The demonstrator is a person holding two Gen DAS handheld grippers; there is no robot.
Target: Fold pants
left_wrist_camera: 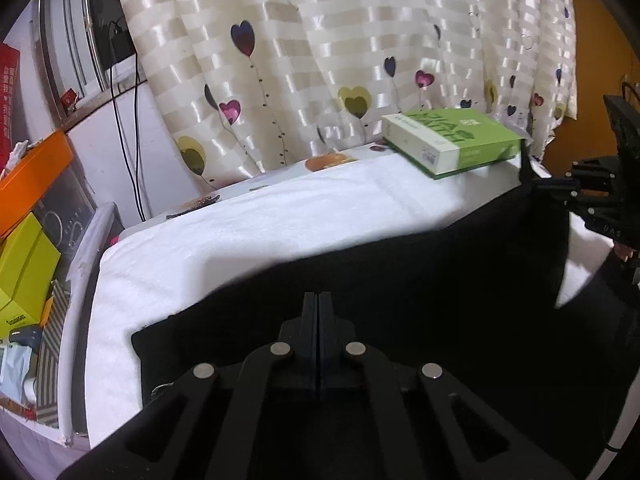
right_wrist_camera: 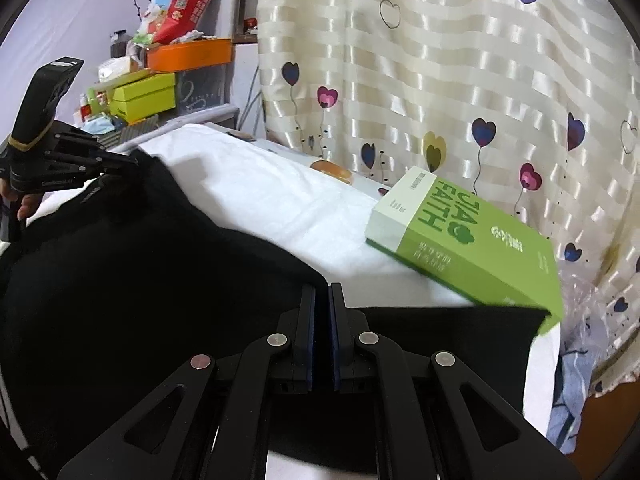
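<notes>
Both-handed, left gripper (left_wrist_camera: 319,300) and right gripper (right_wrist_camera: 322,292) each clamp an edge of the black pants (right_wrist_camera: 140,280), lifted over the white-towelled bench (left_wrist_camera: 248,232) beside a green box (right_wrist_camera: 464,240).

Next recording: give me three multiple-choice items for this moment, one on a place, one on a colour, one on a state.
1. Where does the green box lie?
A. on the white cloth by the curtain
B. on the floor
C. on the orange box

2. What colour are the pants?
A. white
B. black
C. green

3. How is the left claw?
A. wide open over the cloth
B. shut on the pants
C. holding the green box

Key: 1 A, it rests on the white cloth near the curtain. 2 B, the fabric is black. 3 B, its fingers meet on black fabric.
</notes>
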